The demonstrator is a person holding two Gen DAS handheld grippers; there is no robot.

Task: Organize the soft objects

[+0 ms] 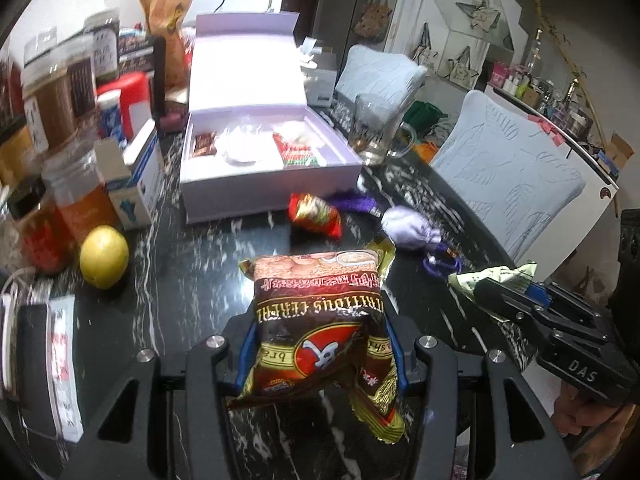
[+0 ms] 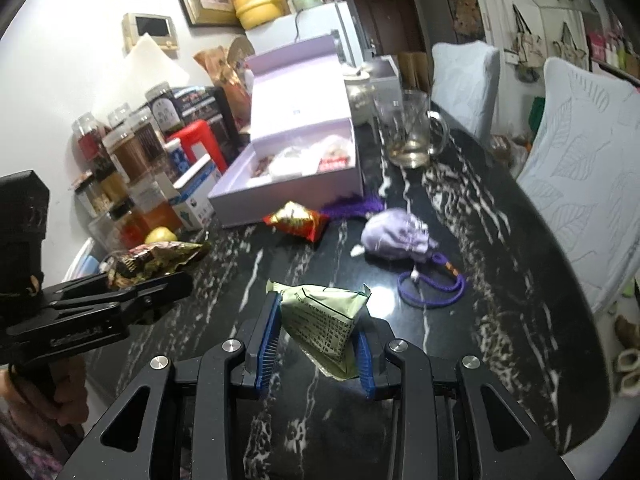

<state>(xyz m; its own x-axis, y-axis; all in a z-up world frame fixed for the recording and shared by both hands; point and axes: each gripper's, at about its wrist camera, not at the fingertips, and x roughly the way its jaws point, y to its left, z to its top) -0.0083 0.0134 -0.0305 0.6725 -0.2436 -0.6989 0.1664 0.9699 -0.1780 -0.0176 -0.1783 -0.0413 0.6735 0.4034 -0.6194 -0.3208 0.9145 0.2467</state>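
Between the blue pads of the left gripper [image 1: 320,344] sits a brown cereal packet [image 1: 320,320], clamped at its lower half, long axis running up and away from the claw, gold crimped end pointing fwd. It's clear of the table, hanging over the black marble tabletop [image 1: 180,280]. Jaws are at a middling width, closed on the packet's bulk.

Right gripper [image 2: 316,340] does the same w/ a pale green sachet [image 2: 324,320]: jaws pinched narrow on it, sachet tilted, one corner sticking up between the fingers, also off the surface.

Key relation for the next move: the lilac box [image 1: 272,168] lies straight ahead of both claws, lid [image 1: 244,60] stood open at the back, front wall facing them. From the left wrist view it's dead ahead and a bit left; from the right wrist view it's ahead and to the left. So I'd judge the left hand is the nearer and better lined up, and prob goes in first. Box already holds a few wrapped bits.

Still loose on the table btw claws and box: a red snack packet [image 1: 316,214] just in front of the box wall, and a lilac drawstring pouch [image 1: 408,228] w/ purple cord [image 2: 436,288], off to the right.

Glass mug [image 1: 376,132] stands just beside the box's right wall, so a wide approach from the right could clip it.
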